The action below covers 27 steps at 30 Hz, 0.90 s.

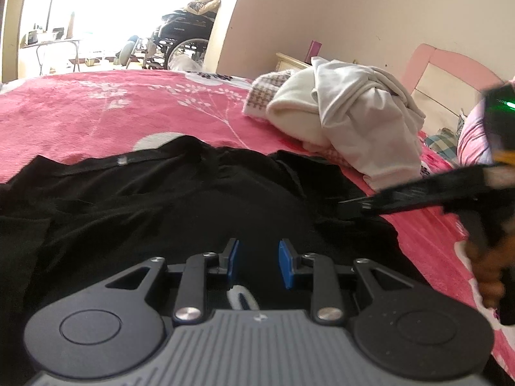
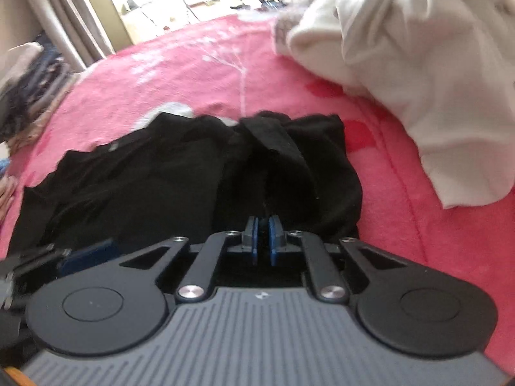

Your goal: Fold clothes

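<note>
Black garment (image 1: 154, 199) spread out, rumpled, across the near part of a bed covered by a pink floral blanket (image 1: 112, 109). Small pale tag or button visible near its far hem. Right edge of the garment bunched into a raised fold. Right claw (image 2: 264, 225) closed on that fold, blue pads nearly together with black cloth pinched between them. Left claw (image 1: 259, 254) low over the middle of the garment, blue pads apart with a clear gap; black cloth below, nothing pressed between the pads. A white loop showing just behind those pads. Beyond the garment, toward the right, a heap of white clothes (image 1: 354, 119) on the blanket, a checked pink-and-white piece (image 1: 267, 96) beside it. Farther off, a pink headboard (image 1: 450, 70), a wheelchair (image 1: 183, 38) and a small folding table (image 1: 54, 45) near the bright window.
</note>
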{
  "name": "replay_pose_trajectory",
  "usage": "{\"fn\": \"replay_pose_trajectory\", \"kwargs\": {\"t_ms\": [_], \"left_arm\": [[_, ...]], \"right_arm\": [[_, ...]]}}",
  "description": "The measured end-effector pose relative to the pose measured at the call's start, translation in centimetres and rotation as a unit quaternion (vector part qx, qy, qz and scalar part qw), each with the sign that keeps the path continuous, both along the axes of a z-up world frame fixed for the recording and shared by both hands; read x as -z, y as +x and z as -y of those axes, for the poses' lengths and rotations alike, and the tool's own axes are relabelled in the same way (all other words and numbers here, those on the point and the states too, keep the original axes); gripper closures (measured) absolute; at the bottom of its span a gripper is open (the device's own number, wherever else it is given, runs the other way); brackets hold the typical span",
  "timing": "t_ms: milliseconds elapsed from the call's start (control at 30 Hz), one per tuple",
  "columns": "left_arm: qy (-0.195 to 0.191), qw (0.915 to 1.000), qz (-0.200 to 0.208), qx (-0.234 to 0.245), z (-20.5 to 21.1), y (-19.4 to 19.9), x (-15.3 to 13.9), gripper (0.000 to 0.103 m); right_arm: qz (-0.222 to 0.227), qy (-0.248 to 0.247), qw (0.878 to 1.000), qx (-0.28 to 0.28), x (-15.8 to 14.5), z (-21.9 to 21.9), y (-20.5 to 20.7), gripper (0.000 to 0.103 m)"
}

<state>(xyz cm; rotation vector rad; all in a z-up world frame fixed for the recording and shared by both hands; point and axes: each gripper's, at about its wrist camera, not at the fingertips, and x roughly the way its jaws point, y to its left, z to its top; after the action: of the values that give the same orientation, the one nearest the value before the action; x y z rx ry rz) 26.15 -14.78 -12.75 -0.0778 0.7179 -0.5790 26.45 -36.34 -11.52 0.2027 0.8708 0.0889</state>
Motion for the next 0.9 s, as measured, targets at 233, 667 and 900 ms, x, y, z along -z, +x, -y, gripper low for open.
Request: {"fn": "replay_pose_trajectory", "kwargs": {"t_ms": [233, 667, 900], "left_arm": [[0.017, 0.9998, 0.005, -0.013, -0.2, 2.0, -0.6, 0.076], [0.019, 0.9967, -0.068, 0.04, 6.5, 13.9, -1.2, 0.064], [0.052, 0.9925, -0.065, 0.09, 11.3, 15.4, 0.1, 0.071]], "right_arm": [[0.027, -0.097, 0.991, -0.084, 0.0, -2.2, -4.2, 0.098], [0.065, -0.076, 0.992, -0.08, 1.0, -0.7, -5.7, 0.098], [0.063, -0.055, 0.994, -0.069, 1.3, 0.4, -5.8, 0.098]]}}
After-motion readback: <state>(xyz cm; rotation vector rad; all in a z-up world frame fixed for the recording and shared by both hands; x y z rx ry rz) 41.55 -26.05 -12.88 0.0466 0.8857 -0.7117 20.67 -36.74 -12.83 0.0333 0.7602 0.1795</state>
